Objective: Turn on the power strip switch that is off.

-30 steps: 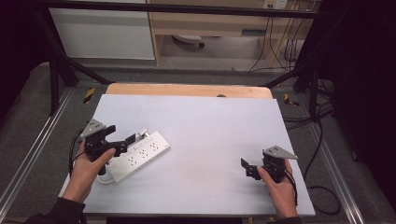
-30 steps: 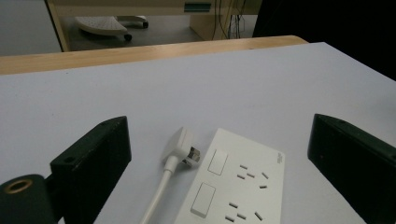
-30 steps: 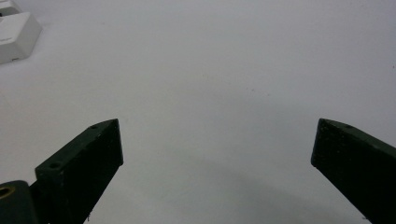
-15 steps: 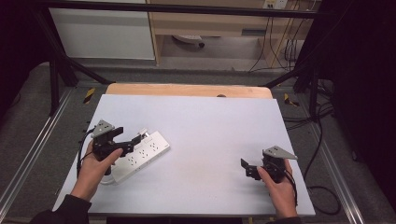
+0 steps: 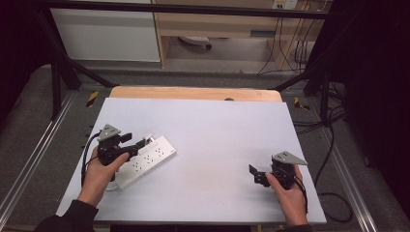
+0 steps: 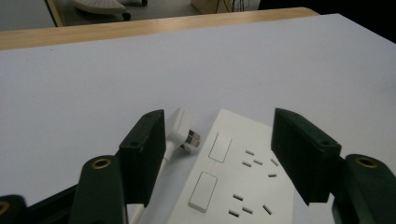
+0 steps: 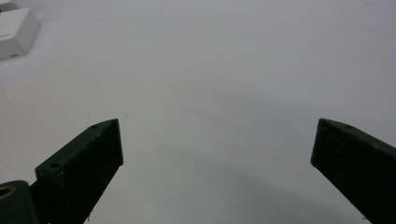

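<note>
White and bare but for one fixture, the table (image 5: pixel 208 130) runs back to a wooden strip at its far edge; beyond that lie floor, cables and a pale cabinet. On the person's left side lies the power strip (image 5: pixel 145 162), slantwise, with its plug (image 6: pixel 183 135) and cord resting just beside its end. The left gripper (image 5: pixel 140 145) hangs over that end — its jaws have just been closing, and they straddle the strip's width without yet pressing it, one jaw down beside the plug, the other off the far edge. The right gripper (image 5: pixel 255 175) waits well apart at the person's right, jaws spread wide over bare table; by my reading the step is the grasp itself. Next comes closing onto the strip's sides — squarely, keeping the cord out of the pinch.
</note>
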